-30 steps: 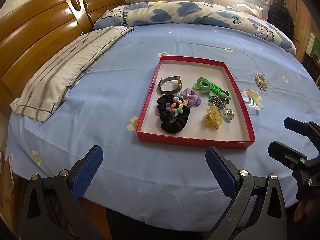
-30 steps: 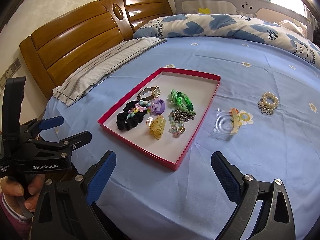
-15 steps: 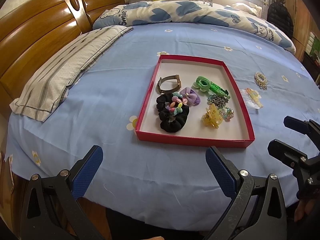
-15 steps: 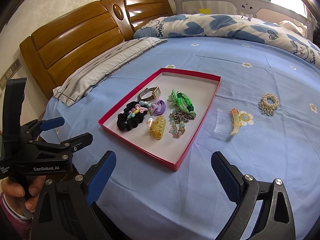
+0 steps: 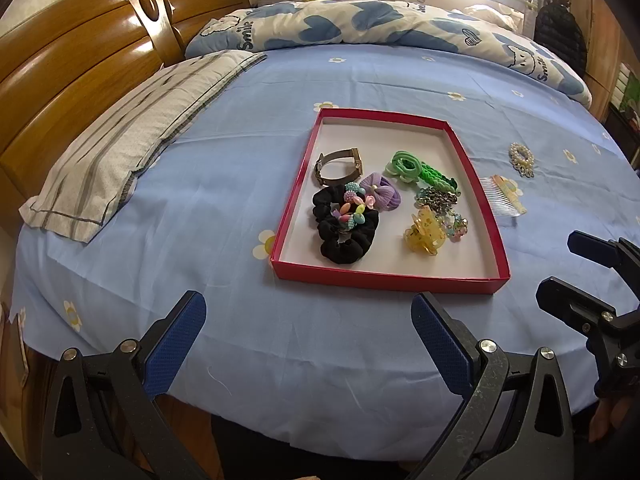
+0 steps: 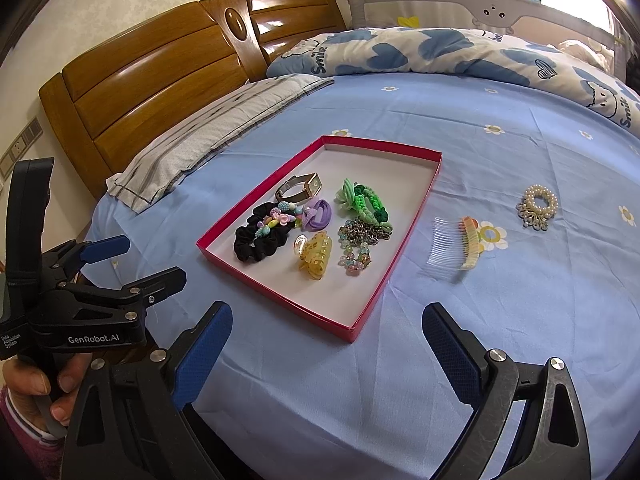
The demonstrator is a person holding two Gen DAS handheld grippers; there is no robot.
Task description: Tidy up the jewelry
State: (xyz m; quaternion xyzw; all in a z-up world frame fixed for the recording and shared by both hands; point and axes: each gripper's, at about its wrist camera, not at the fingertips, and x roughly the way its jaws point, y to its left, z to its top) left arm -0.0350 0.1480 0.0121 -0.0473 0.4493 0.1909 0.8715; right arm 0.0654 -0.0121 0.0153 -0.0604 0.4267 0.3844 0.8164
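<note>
Nearest to me, the left gripper (image 5: 308,334) and the right gripper (image 6: 326,346) both hung over the near edge of the bed, jaws spread wide and holding nothing, touching nothing. The left gripper's body read "GenRobot.AI" in white, with a smaller label beside it too fine to read; a hand (image 6: 38,390) was wrapped around its handle.

Bare blue sheet (image 6: 340,392) lay between the fingertips and the red tray (image 6: 276,298), so there was open room ahead of both tools. Inside the tray, closest to the grippers, sat a black scrunchie (image 5: 344,240) with coloured beads on it and a yellow claw clip (image 5: 425,232). Beyond them lay a beaded chain (image 5: 438,202), a purple bow (image 5: 380,196), a green hair tie (image 5: 416,170) and a watch (image 5: 340,166); the tray's far half was bare.

Outside the tray, ahead and right of the right gripper, a clear comb (image 6: 454,248) lay on the sheet just beside the tray wall, with a pearl scrunchie (image 6: 537,202) farther off.

At the far side, the duvet (image 6: 440,52) read "Smile", beside a wooden headboard (image 6: 160,76).
</note>
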